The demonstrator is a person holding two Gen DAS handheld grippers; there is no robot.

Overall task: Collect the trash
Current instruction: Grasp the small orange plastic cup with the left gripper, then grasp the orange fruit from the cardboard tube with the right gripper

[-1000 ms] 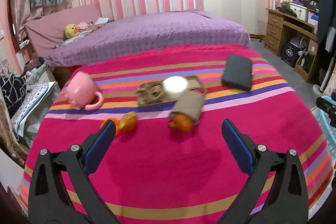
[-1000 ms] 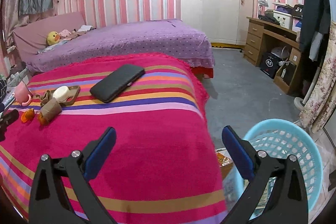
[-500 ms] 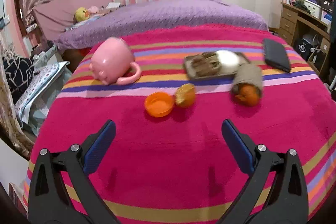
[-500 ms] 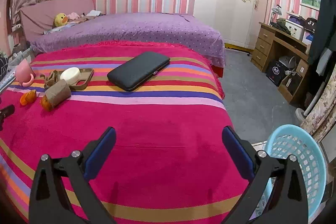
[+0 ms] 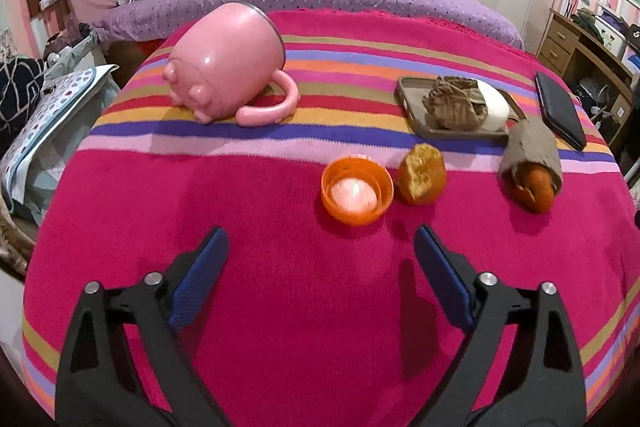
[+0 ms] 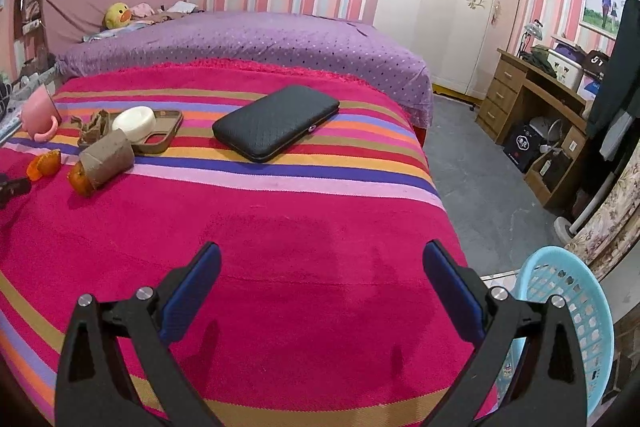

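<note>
The left gripper (image 5: 320, 247) hovered low over the striped pink blanket (image 5: 280, 307) with its blue-padded fingers spread wide and nothing between them; just ahead of the gap lay an orange bottle cap (image 5: 357, 190), open side up, and touching it on its right sat a piece of orange peel (image 5: 422, 179); farther right, a cardboard tube (image 5: 530, 151) lay on its side with a second lump of orange peel (image 5: 535, 187) sticking out of its near end; behind these a brown tray (image 5: 412, 99) held a crumpled brown wrapper (image 5: 454, 103) and a white round object (image 5: 496, 107) pressed against it; a pink pig-shaped mug (image 5: 228, 67) lay tipped over to the left, well apart from the cap, and a black case (image 5: 560, 111) rested near the right edge of the blanket; the right gripper (image 6: 322, 271) hung above a bare stretch of the same blanket, its fingers likewise parted and holding nothing; from that view the trash sat far off at the left, the tube (image 6: 107, 157) with its peel beside the tray (image 6: 160, 135), while the black case (image 6: 276, 123) lay nearer the middle; a light blue plastic basket (image 6: 576, 311) stood on the floor just off the bed's near right corner, partly hidden behind the right finger; a yellow duck toy (image 6: 117, 15) rested at the head of the purple bed (image 6: 248, 43) beyond.
</note>
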